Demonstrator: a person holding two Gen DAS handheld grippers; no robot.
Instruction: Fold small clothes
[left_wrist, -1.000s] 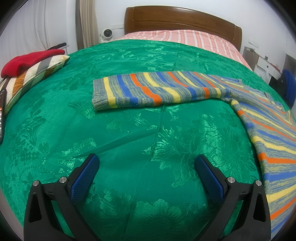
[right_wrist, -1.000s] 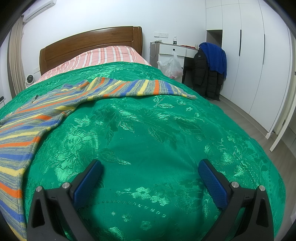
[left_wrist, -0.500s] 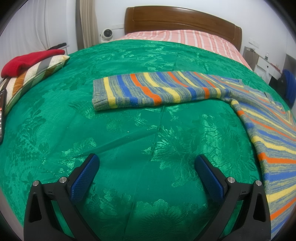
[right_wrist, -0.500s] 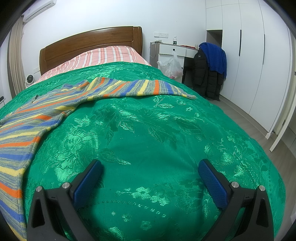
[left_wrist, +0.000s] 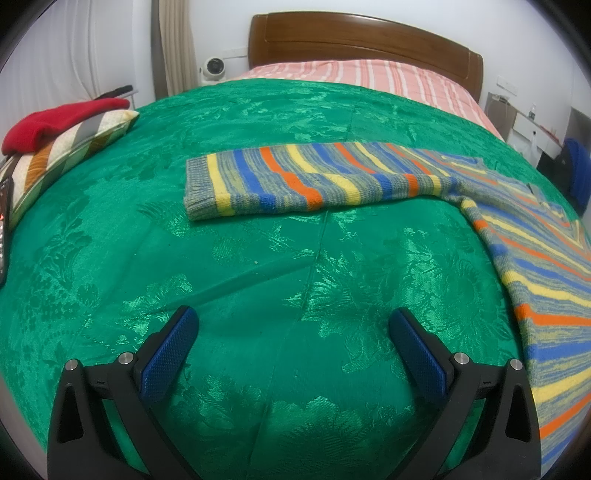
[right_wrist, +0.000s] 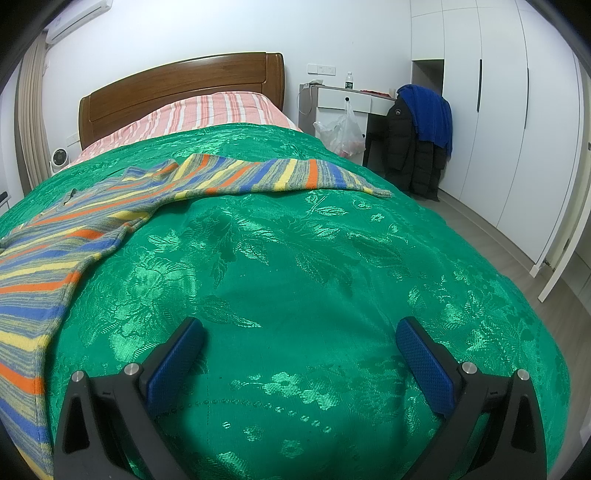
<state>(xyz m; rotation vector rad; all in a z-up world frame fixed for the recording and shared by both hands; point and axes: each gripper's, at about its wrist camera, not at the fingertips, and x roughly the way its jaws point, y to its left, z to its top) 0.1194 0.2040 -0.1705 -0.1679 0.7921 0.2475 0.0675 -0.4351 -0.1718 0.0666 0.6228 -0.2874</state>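
Here both pairs of fingers stand spread wide and hold nothing: the left gripper and the right gripper each hang low over bare green bedspread, near the foot of the bed. Outward from them lies the striped sweater, spread flat with its body running down the middle of the bed between the two grippers, at the right edge of the left view and the left edge of the right view. Its left sleeve stretches straight out across the bed, ahead of the left gripper, with the cuff at the far left end; the long axis of that sleeve runs crosswise to the fingers. The right sleeve does the same on the other side, ahead of the right gripper, its cuff toward the room. Each sleeve sits well apart from the fingers, so each gripper is the nearer one for its own sleeve. Likely the first fold is not yet begun, and a reach forward to a cuff comes next. Beyond, a striped pillow lies at the left edge.
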